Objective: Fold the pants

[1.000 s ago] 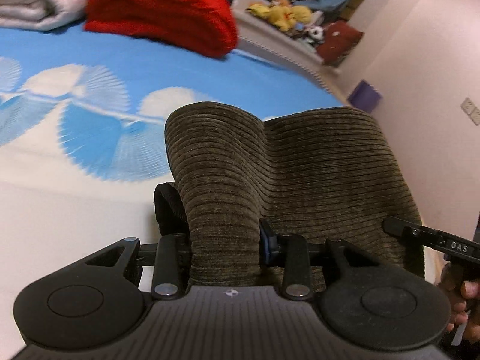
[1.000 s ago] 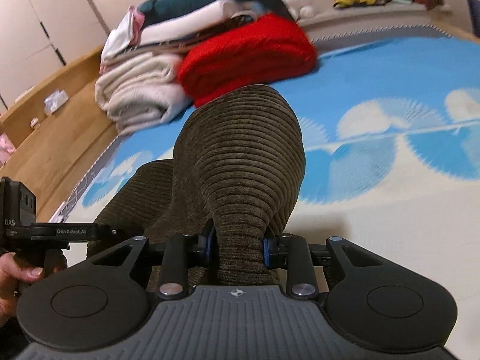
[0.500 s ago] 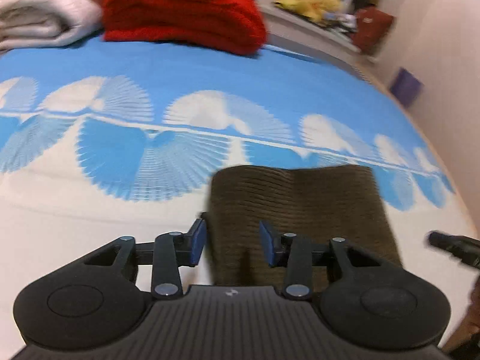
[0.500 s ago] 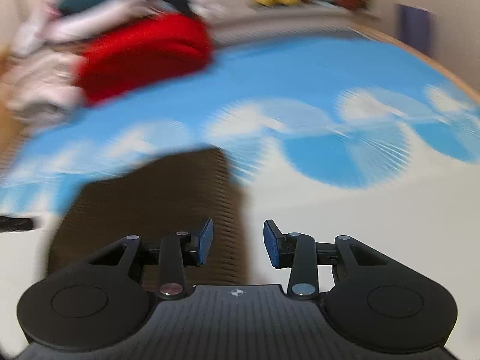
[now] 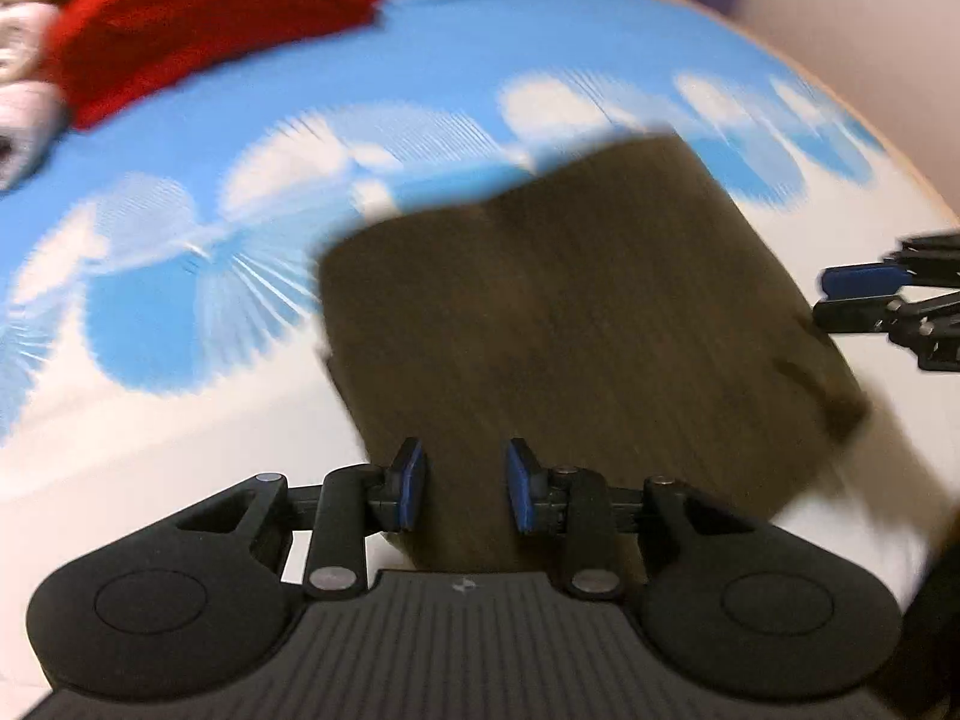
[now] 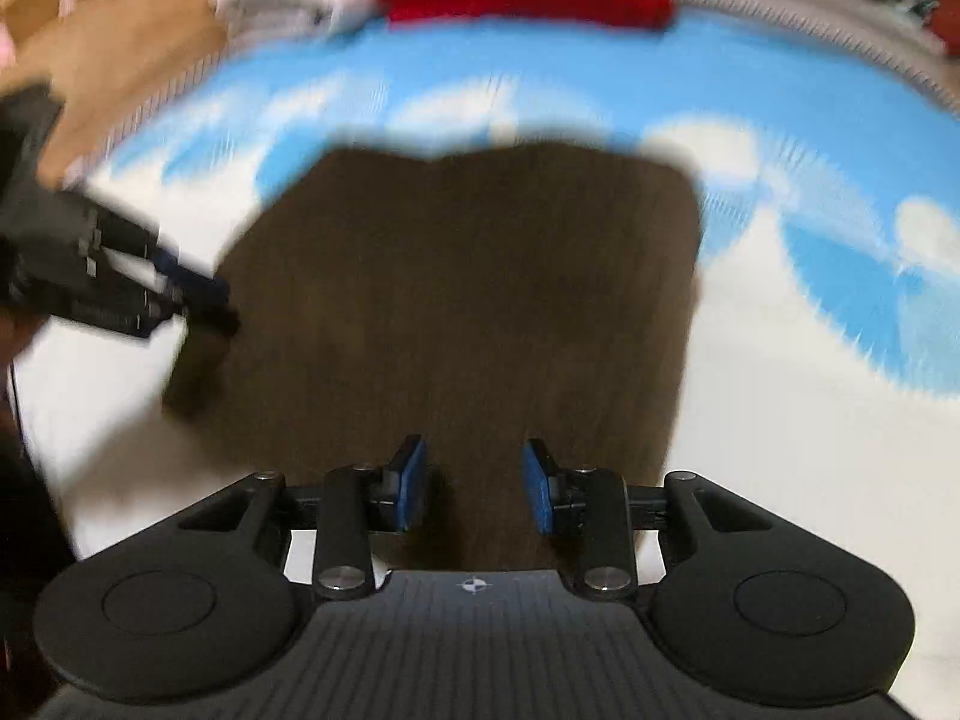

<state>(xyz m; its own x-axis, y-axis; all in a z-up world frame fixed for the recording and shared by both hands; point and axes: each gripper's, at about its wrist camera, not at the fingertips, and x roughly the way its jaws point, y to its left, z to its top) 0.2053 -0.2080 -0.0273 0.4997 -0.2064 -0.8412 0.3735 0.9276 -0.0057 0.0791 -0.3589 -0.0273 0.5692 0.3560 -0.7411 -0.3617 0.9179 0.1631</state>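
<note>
Both grippers, left (image 5: 462, 489) and right (image 6: 474, 489), stood part open with nothing between the pads; each set of jaws had just been narrowing slightly. Beyond them the folded brown pants (image 5: 576, 324) lay flat on the blue-and-white bedspread (image 5: 180, 420), apparently released to rest. Far off sat a red blanket (image 5: 198, 18).

My black left gripper with blue pads (image 5: 465, 492) sits low centre of frame, jaws parted, just closing slightly, nothing clamped. My black right gripper (image 6: 474, 493) likewise stands parted, closing slightly, unclamped.
</note>
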